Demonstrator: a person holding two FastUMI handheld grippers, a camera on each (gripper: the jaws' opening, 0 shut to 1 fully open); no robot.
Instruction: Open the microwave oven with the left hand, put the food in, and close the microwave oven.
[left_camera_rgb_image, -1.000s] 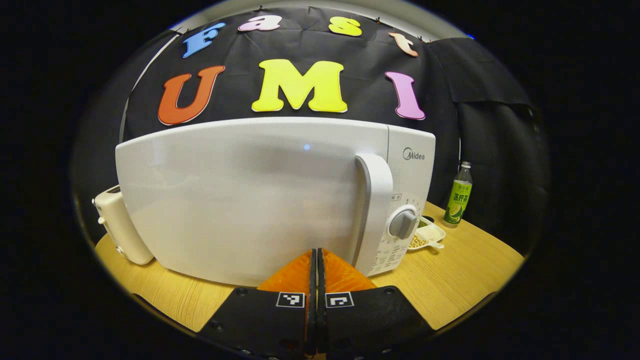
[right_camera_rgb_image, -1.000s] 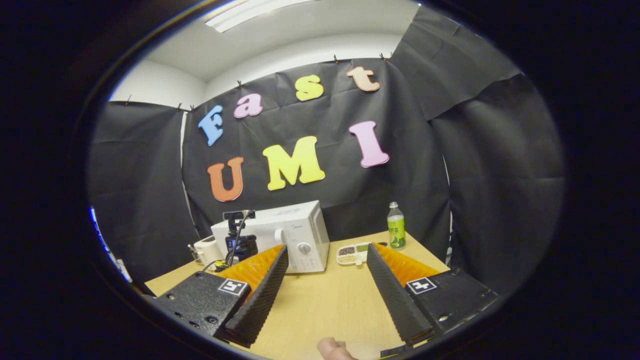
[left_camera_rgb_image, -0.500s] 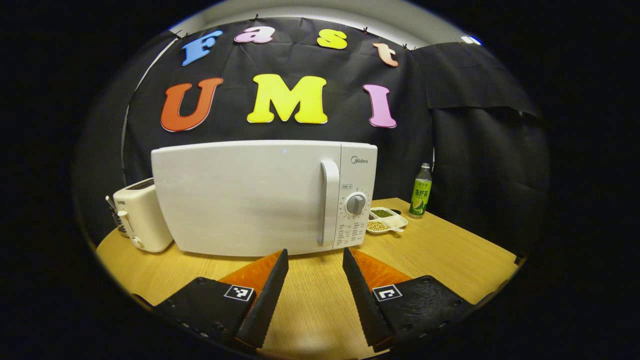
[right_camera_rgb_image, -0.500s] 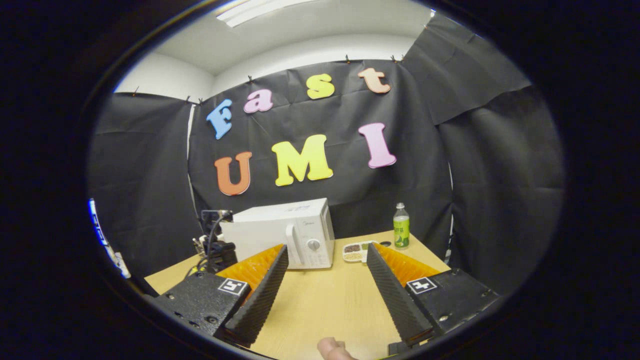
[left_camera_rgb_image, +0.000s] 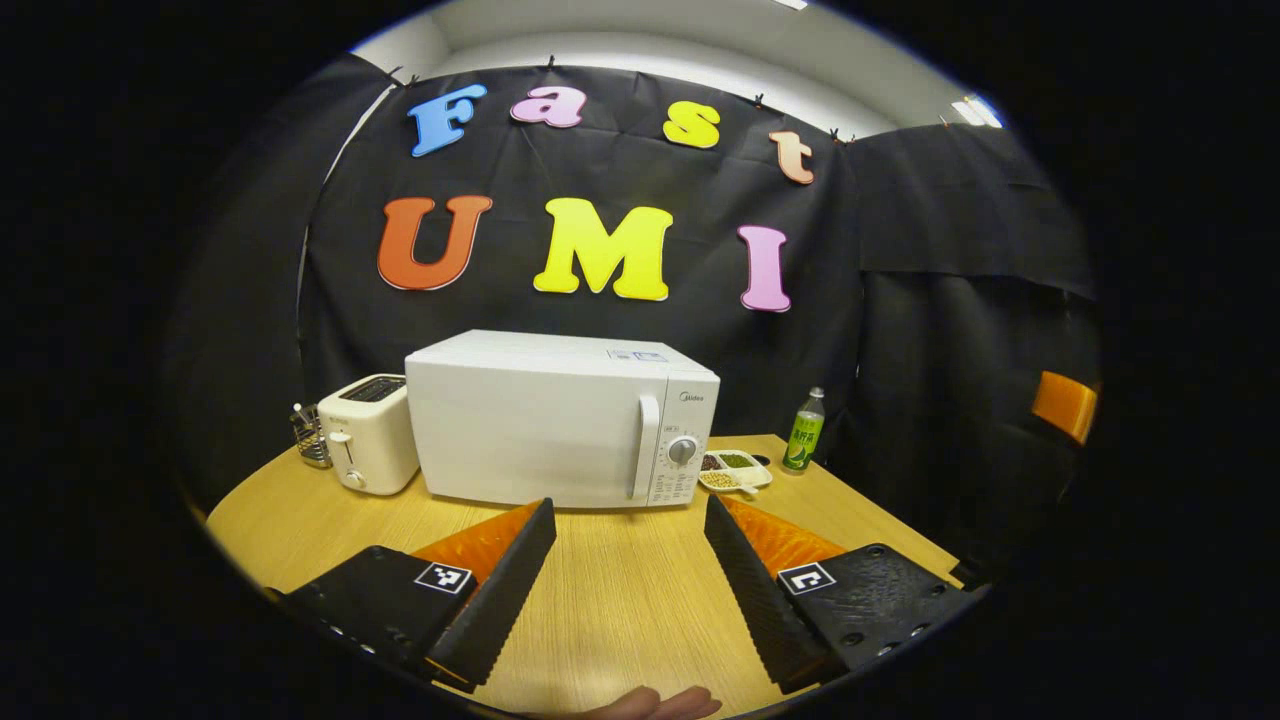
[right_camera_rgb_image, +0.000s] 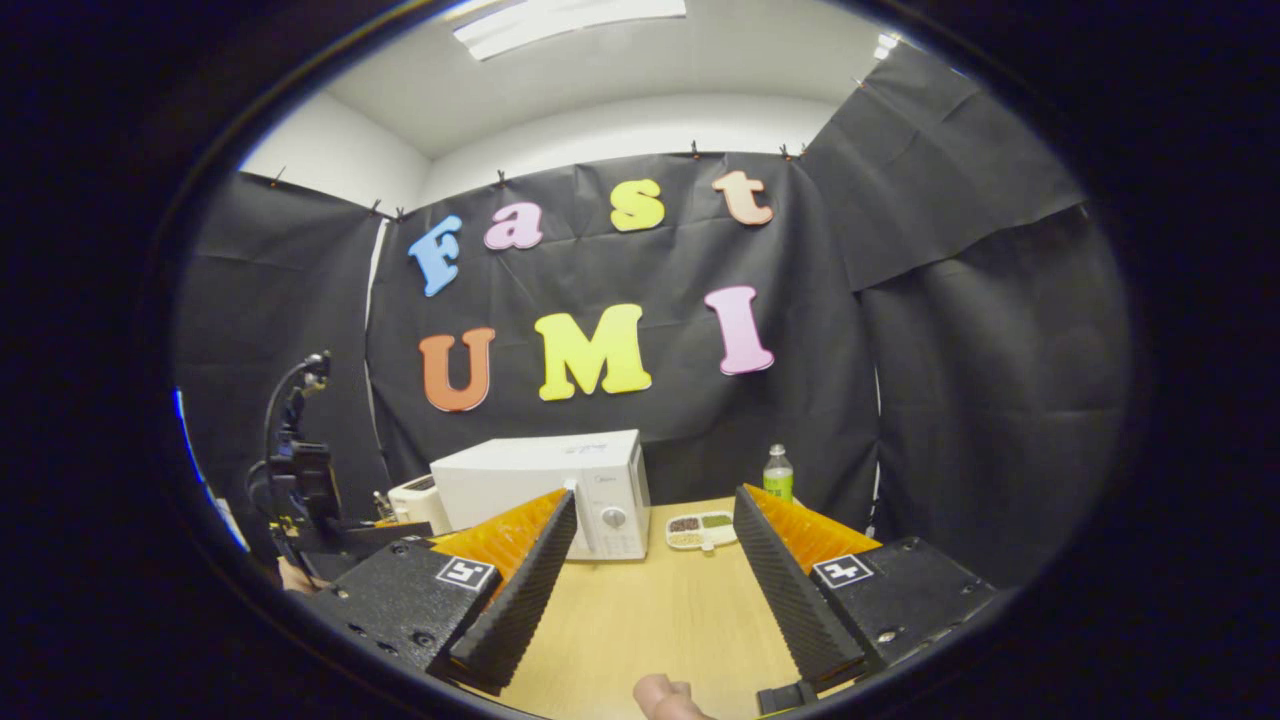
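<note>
The wooden table (left_camera_rgb_image: 620, 590) takes up most of the floor of the booth, round-edged and pale. At its far side, against the black cloth wall, stands the white microwave (left_camera_rgb_image: 545, 420), its door shut flat against the front, the upright handle (left_camera_rgb_image: 647, 447) at the door's right edge and a round dial (left_camera_rgb_image: 682, 451) on the control panel just beside it. In the right gripper view the same microwave (right_camera_rgb_image: 545, 490) sits well back, partly behind that gripper's left finger.

Just to the left of the microwave stands a cream toaster (left_camera_rgb_image: 367, 432), and behind the toaster's left side a small wire holder (left_camera_rgb_image: 311, 442) with something upright in it, too small to make out. To the right of the microwave, near its control panel, lies a white divided dish (left_camera_rgb_image: 735, 470) with dark, green and pale grains in its compartments; whether this is the food for the task I cannot tell. A green drink bottle (left_camera_rgb_image: 804, 444) stands upright just beyond the dish, by the cloth wall.

The left gripper (left_camera_rgb_image: 628, 585) hovers over the near part of the table, well apart from the microwave, its fingers spread wide with nothing between them. The right gripper (right_camera_rgb_image: 652, 585) hangs likewise over the near table, fingers wide apart and holding nothing. A fingertip (right_camera_rgb_image: 662, 697) of the person shows at the bottom edge of the right gripper view.
</note>
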